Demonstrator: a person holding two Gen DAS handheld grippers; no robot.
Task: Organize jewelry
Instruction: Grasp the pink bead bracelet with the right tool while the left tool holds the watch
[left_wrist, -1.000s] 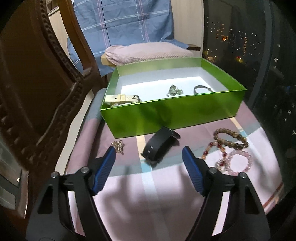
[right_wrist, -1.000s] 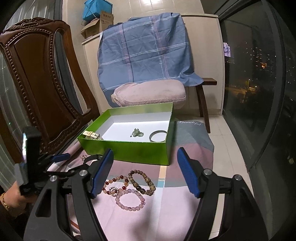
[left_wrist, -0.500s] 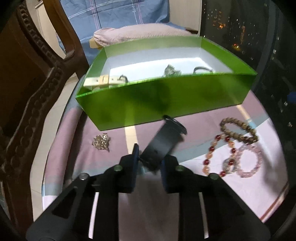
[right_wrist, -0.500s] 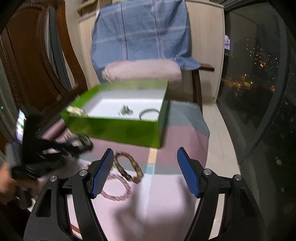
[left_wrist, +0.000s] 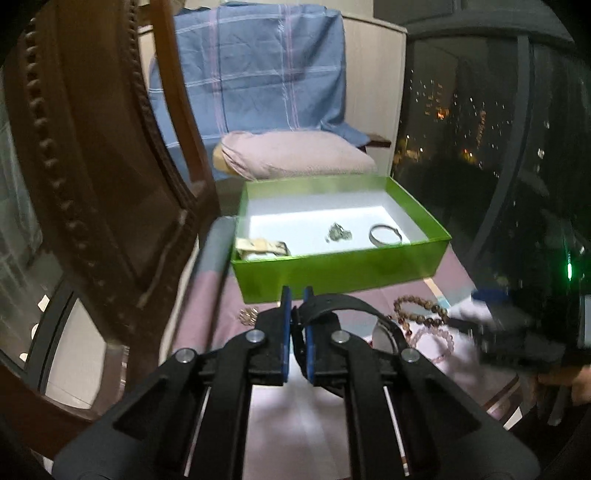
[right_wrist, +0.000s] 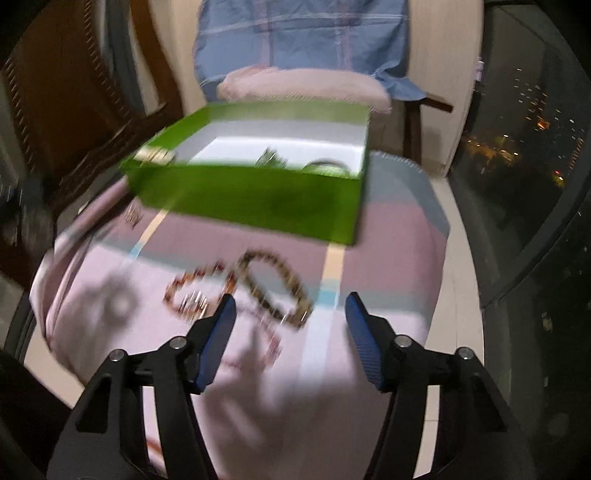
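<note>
Worrying mostly about the green box (left_wrist: 332, 275) wall dead ahead, since my left gripper (left_wrist: 296, 325) has its fingers clamped on just one end of the black strap (left_wrist: 343, 308) and the loose loop could snag the rim or slip out as I carry it over. My right gripper (right_wrist: 290, 325), fingers parted and just narrowing with nothing pinched yet, hangs over the tangled bead bracelets (right_wrist: 266, 291) on the pink cloth (right_wrist: 388, 258), so I might drag up several, and a small gold charm (left_wrist: 248, 314) sits left.
</note>
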